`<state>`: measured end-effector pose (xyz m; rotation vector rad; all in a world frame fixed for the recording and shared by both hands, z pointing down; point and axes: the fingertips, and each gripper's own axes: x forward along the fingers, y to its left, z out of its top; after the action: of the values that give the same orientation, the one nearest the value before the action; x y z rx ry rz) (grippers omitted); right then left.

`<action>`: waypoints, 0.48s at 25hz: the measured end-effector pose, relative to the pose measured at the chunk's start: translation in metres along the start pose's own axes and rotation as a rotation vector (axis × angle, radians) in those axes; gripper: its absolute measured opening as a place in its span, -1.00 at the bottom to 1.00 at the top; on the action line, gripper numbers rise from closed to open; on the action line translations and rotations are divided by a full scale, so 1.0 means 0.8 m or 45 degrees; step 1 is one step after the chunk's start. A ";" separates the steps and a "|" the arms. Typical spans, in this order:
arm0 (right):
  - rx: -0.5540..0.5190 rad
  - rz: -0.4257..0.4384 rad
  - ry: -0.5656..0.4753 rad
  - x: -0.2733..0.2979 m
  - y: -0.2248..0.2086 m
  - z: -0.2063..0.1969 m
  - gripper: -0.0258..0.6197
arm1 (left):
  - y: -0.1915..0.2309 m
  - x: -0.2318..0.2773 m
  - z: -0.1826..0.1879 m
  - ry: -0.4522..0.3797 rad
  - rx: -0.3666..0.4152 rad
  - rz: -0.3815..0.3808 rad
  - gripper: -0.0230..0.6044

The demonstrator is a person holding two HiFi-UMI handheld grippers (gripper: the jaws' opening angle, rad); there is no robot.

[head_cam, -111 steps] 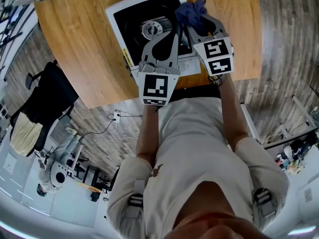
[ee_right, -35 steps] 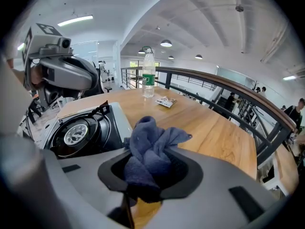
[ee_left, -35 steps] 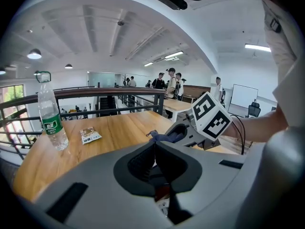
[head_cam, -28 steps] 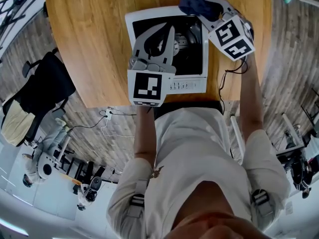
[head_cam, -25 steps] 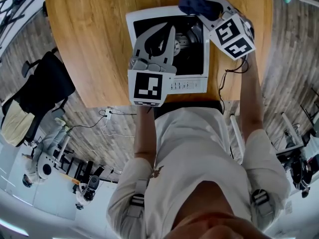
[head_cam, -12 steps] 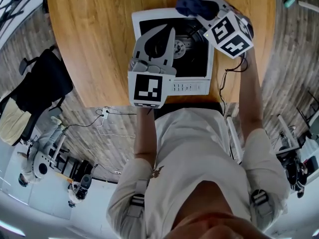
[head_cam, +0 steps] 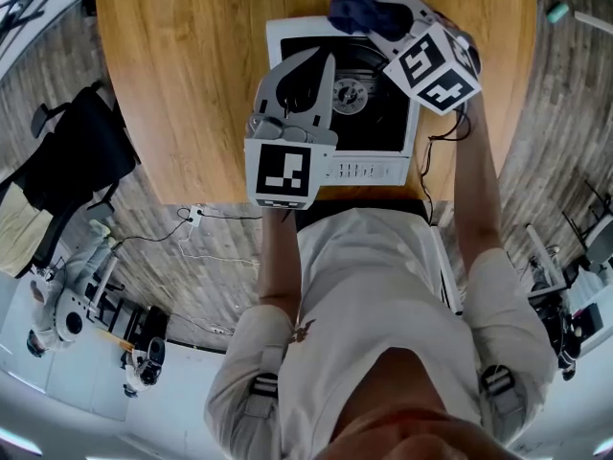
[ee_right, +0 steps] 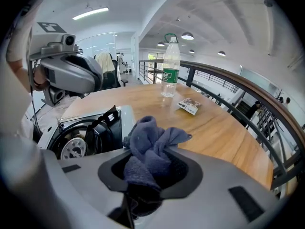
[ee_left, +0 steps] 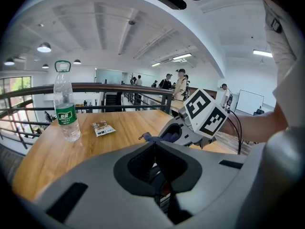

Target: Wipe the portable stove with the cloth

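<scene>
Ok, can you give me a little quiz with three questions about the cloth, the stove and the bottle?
1. True or false: the right gripper is holding the blue cloth.
2. Pick one: where does the water bottle stand? A) on a chair B) on the wooden table C) on the floor
3. Fill in the gap: over the portable stove, the left gripper has its jaws ____ (open or shut).

Key: 1 true; 2 B; 3 shut.
</scene>
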<state>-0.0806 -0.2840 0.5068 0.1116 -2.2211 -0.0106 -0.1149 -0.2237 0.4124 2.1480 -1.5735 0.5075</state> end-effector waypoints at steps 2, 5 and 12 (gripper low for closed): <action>-0.003 0.004 0.003 0.004 0.003 0.004 -0.49 | 0.006 -0.001 -0.003 0.001 -0.008 0.009 -0.85; -0.007 0.002 0.002 0.009 0.006 0.012 -0.49 | 0.015 -0.005 -0.008 0.000 -0.019 0.022 -0.85; -0.026 0.035 -0.026 0.028 0.019 0.038 -0.49 | 0.040 -0.018 -0.018 0.002 -0.054 0.060 -0.85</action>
<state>-0.1195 -0.2716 0.5065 0.0696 -2.2419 -0.0196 -0.1500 -0.2128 0.4207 2.0834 -1.6225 0.4862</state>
